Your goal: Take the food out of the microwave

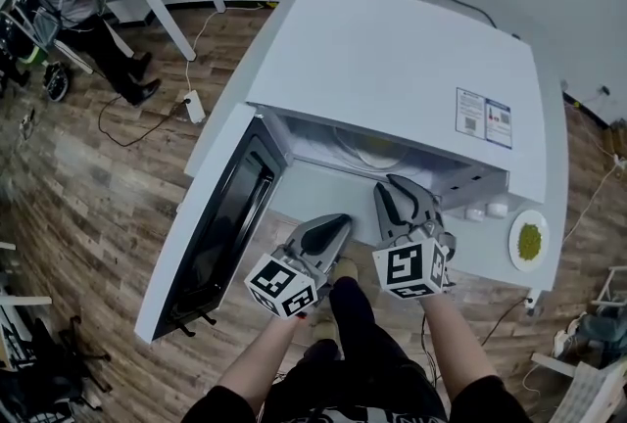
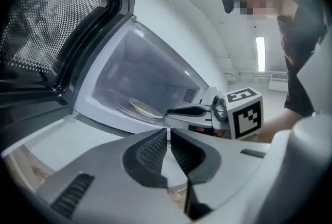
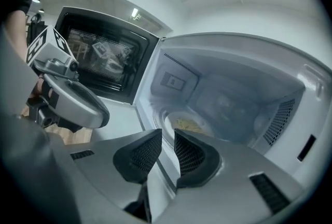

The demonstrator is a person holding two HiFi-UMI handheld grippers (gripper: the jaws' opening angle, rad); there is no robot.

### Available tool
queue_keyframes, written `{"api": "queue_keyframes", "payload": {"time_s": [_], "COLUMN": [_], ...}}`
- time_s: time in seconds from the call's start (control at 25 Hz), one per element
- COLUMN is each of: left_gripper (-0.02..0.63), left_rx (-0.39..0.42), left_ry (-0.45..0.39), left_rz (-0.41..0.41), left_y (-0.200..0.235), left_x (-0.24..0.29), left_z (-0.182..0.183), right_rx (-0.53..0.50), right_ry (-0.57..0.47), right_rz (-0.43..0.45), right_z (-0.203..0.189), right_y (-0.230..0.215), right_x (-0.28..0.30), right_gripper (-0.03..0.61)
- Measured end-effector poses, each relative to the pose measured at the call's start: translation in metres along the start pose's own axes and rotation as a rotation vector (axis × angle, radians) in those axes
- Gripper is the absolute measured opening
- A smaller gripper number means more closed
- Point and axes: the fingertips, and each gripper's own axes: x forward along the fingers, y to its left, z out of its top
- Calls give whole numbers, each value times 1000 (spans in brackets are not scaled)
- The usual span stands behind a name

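Well, my left tool (image 2: pixel 168 132) is pressed together, my right tool (image 3: pixel 168 136) slightly spread, empty; a crooked pinch could tip the plate (image 3: pixel 188 125).

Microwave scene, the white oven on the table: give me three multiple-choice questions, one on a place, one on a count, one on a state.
1. Where does the round white plate of green food lie?
A) on the white table beside the white microwave
B) on top of it
C) inside it
2. How many plates show in the head view?
A) one
B) two
C) four
3. How does the black-windowed microwave door stand?
A) shut
B) swung open
C) taken off

Answers: 1 A, it rests on the table right of the oven's front. 2 B, that plate plus the white plate of yellowish food inside the cavity. 3 B, the door hangs out at the left and the cavity shows.
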Motion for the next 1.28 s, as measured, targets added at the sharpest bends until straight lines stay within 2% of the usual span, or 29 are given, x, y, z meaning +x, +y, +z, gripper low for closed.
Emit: {"api": "queue_keyframes", "payload": {"time_s": [0.68,1.0,1.04,1.12,1.28], "left_gripper": [14,15,28,155,158], "left_rx": [-43,-88,-98,-122,-180], "left_ry": [-2,4,3,3,-24], "left_rz": [5,16,17,16,6], "left_y": [11,17,18,20,22], "left_x": [14,16,16,17,18], "left_z": [-4,-3,-2,-2,4], "right_rx": [-211,-282,-279,-272,-260], "right_ry": [92,52,42,25,-3], "right_rz": [-9,-24,-23,-19,-6], "right_z": [-10,-4,-3,-2,0], "right_y": [-6,-1,1,5,14], "right_x": [37,32,30,24,11], "right_gripper": [64,63,63,63,63]}}
